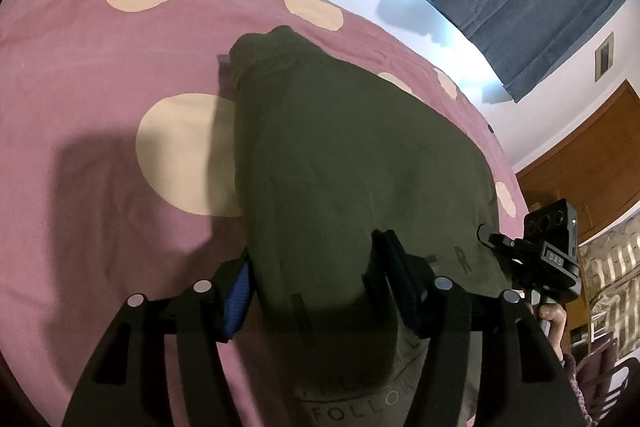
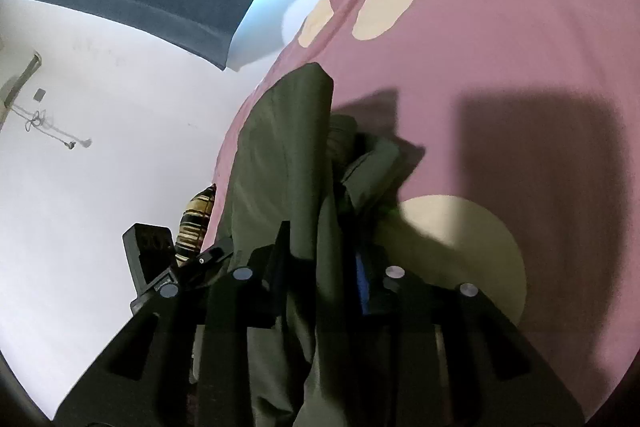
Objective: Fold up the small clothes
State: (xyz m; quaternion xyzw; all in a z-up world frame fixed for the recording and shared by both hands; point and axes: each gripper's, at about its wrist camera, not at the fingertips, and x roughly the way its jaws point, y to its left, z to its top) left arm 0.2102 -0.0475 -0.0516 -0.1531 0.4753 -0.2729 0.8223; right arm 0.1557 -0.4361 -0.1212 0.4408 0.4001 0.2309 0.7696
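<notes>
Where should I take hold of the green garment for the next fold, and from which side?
Judging by its pose, grip the near printed hem of the olive green garment, coming in from the near edge of the pink bedspread. The garment stretches away towards its ribbed far end, so the near hem is the free edge. The left gripper straddles it there; the right gripper pinches bunched cloth.
</notes>
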